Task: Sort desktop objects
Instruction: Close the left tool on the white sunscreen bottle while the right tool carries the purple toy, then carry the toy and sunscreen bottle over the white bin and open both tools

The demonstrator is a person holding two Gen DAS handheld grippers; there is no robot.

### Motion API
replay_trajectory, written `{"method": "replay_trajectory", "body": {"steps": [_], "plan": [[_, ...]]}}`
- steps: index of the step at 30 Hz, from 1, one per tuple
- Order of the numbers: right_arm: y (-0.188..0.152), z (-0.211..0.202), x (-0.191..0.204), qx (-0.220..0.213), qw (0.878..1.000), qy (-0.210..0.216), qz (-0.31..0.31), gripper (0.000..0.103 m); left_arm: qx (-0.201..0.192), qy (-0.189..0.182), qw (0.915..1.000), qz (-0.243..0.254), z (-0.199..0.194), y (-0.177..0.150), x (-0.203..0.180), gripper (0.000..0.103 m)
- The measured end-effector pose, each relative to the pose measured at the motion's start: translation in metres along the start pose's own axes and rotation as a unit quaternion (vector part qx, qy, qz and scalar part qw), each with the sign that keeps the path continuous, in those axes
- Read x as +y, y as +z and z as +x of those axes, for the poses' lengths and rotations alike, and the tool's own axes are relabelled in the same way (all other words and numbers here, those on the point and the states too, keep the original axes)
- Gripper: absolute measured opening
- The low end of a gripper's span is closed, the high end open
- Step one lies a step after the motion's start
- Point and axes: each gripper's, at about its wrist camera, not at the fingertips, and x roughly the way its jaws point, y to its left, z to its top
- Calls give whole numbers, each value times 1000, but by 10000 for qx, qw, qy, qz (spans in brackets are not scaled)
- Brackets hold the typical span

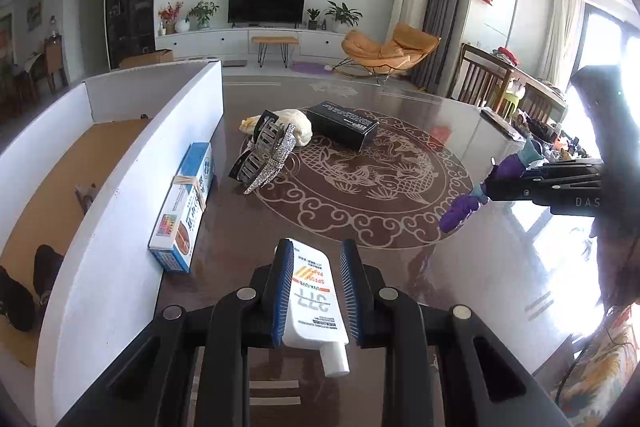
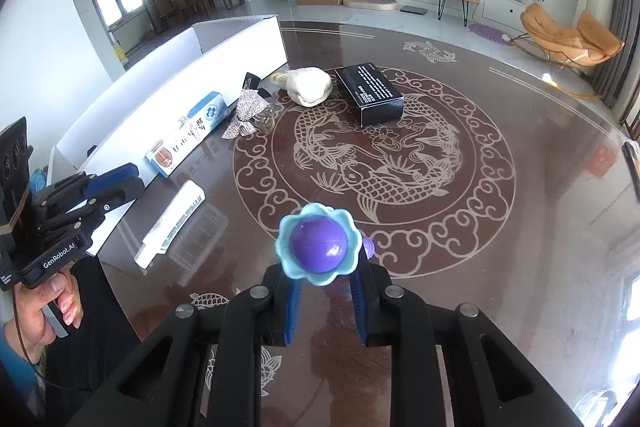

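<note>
In the left wrist view my left gripper (image 1: 317,247) is shut on a white tube (image 1: 314,311) with orange print, its cap toward the camera, held above the dark table (image 1: 400,267). At that view's right edge my right gripper (image 1: 494,187) is shut on a purple and light-blue flower toy (image 1: 464,209). The right wrist view shows the same toy (image 2: 318,247) between the blue pads of my right gripper (image 2: 322,265). There the white tube (image 2: 172,223) lies off to the left, beside my left gripper (image 2: 120,187); the grip itself is hidden.
An open white box (image 1: 132,163) stands at the table's left with dark items inside. A blue-and-white carton (image 1: 188,203) lies against its wall. Farther back are a rhinestone hair clip (image 1: 264,155), a white soft bundle (image 1: 298,127) and a black box (image 1: 344,125). A person's hand (image 2: 44,303) holds the left gripper.
</note>
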Motion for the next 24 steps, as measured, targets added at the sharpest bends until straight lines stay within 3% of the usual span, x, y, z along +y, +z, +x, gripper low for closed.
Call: {"method": "replay_trajectory", "body": {"steps": [2,3,4,5,6,10,13,14,15,16,18,24], "plan": [[0,-2,5,-57,10000,36,22,22,65,-116,9999,-79,-3,-6,5,31],[0,-3,7,-78,10000,53,26,22,155,-245,9995,-81,-2,-8,7,52],[-1,-4,9,-92,9999,77,34,22,236,-278,9993,-60,0,-10,6,81],[-3,-5,10,-92,9999,113,46,22,259,-279,9993,-4,1,-12,4,91],[-5,-6,11,-90,9998,148,61,22,247,-269,9993,84,2,-14,1,94],[-11,-7,11,-93,9996,220,116,22,616,53,9953,748,28,-21,-24,94],[-14,-10,7,-124,9991,308,246,22,1120,409,9845,1286,60,-30,-38,94],[-14,-11,6,-141,9989,338,284,22,1244,421,9816,1385,68,-33,-39,92],[-15,-13,5,-162,9987,356,311,22,1286,293,9815,1385,72,-36,-37,80],[-15,-16,4,-185,9987,363,320,22,1162,119,9857,1211,70,-35,-32,52],[-16,-22,2,-237,9985,369,324,22,1100,105,9898,898,67,-33,-21,51],[-8,-35,2,-335,9984,384,256,22,370,33,9985,402,17,-22,-6,51]]}}
